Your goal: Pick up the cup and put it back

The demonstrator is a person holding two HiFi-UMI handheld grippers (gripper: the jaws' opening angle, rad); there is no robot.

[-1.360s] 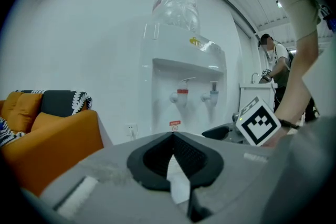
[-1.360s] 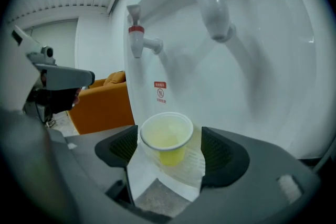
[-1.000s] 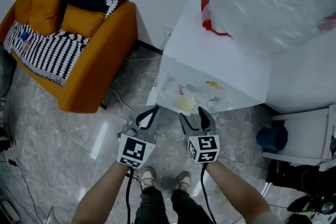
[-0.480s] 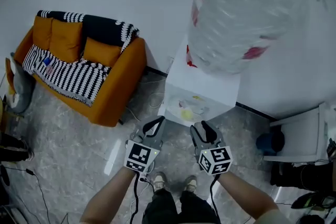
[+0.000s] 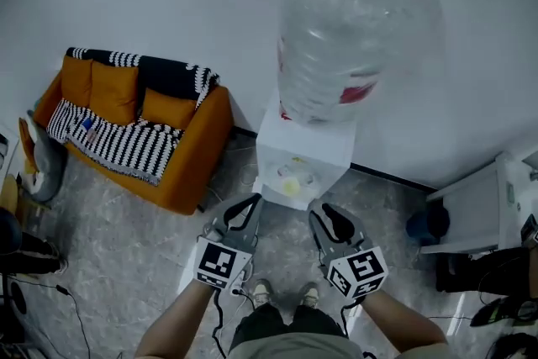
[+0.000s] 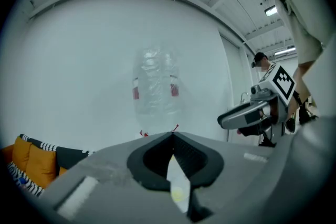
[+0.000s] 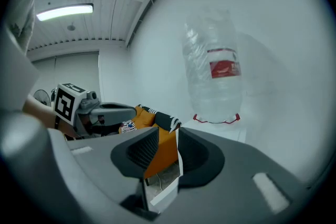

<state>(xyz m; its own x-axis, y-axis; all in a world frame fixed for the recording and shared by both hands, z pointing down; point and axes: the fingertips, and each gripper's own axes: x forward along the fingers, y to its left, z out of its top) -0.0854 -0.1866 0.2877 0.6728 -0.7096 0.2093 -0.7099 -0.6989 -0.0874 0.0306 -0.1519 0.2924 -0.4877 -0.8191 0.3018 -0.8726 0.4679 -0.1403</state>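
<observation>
The step in hand is judged to be the approach to the cup (image 5: pixel 291 187), which is showing only as a small pale-yellow thing sitting in the recess of the dispenser (image 5: pixel 304 154), under the bottle (image 5: pixel 353 38); it is too small to make out in detail. Both grippers are hanging well short of the recess, side by side in front of it. To do this step well, the working gripper is best opened wide before entering, brought in level, and kept clear of the recess walls while closing on the cup's side wall, so that the cup is staying upright. The left gripper (image 5: pixel 253 201) is holding its tips together with nothing between them. The right gripper (image 5: pixel 326 213) has just been closing its jaws; they are standing slightly apart and gripping nothing, with only the sofa (image 7: pixel 163 152) showing through the gap.
</observation>
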